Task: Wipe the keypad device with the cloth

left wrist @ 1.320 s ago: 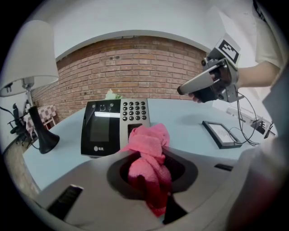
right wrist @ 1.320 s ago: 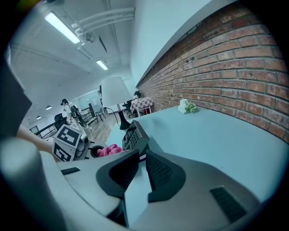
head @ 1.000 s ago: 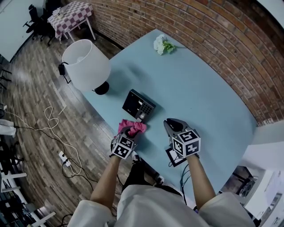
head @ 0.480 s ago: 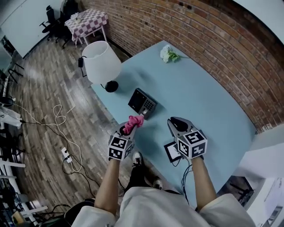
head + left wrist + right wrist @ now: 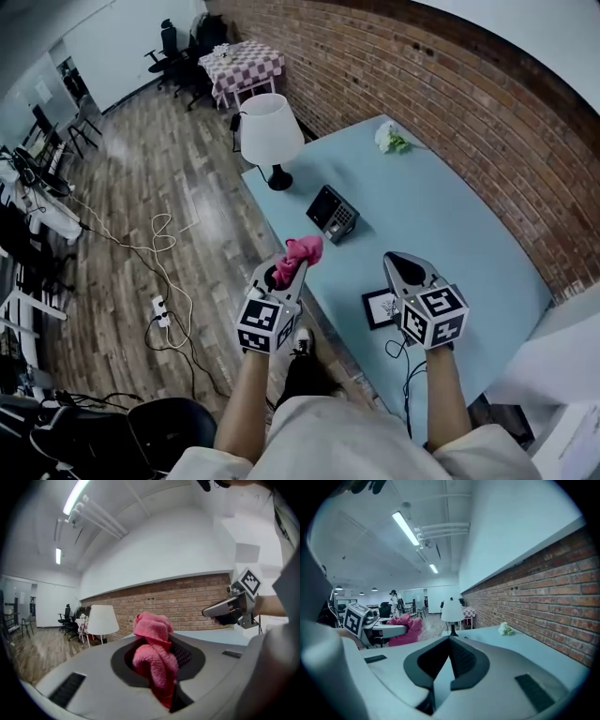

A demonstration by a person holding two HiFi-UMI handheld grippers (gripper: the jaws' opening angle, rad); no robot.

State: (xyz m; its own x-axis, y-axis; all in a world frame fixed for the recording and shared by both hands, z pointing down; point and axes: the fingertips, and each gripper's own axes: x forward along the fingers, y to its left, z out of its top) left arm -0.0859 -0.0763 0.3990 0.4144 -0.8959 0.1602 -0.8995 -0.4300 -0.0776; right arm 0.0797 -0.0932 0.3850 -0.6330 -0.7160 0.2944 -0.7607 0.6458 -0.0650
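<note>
The black keypad device (image 5: 333, 213) lies near the left edge of the light blue table (image 5: 441, 216). My left gripper (image 5: 292, 262) is shut on a bunched pink cloth (image 5: 301, 249), held in the air at the table's near-left edge, short of the keypad. The cloth (image 5: 154, 658) fills the gap between the jaws in the left gripper view. My right gripper (image 5: 393, 260) hovers over the table's near edge, to the right of the keypad. Its jaws meet at the tips with nothing between them (image 5: 450, 639). The left gripper with the cloth (image 5: 405, 629) shows at the left of the right gripper view.
A white-shaded lamp (image 5: 272, 131) stands at the table's far-left corner. White flowers (image 5: 389, 139) lie by the brick wall. A small framed card (image 5: 380, 307) with a cable sits at the near edge. Wooden floor with cables (image 5: 159, 244) lies to the left.
Both grippers have drawn back toward the person and risen. The cloth, which was close to the keypad's front, is now farther from it. The head camera now sees more of the room.
</note>
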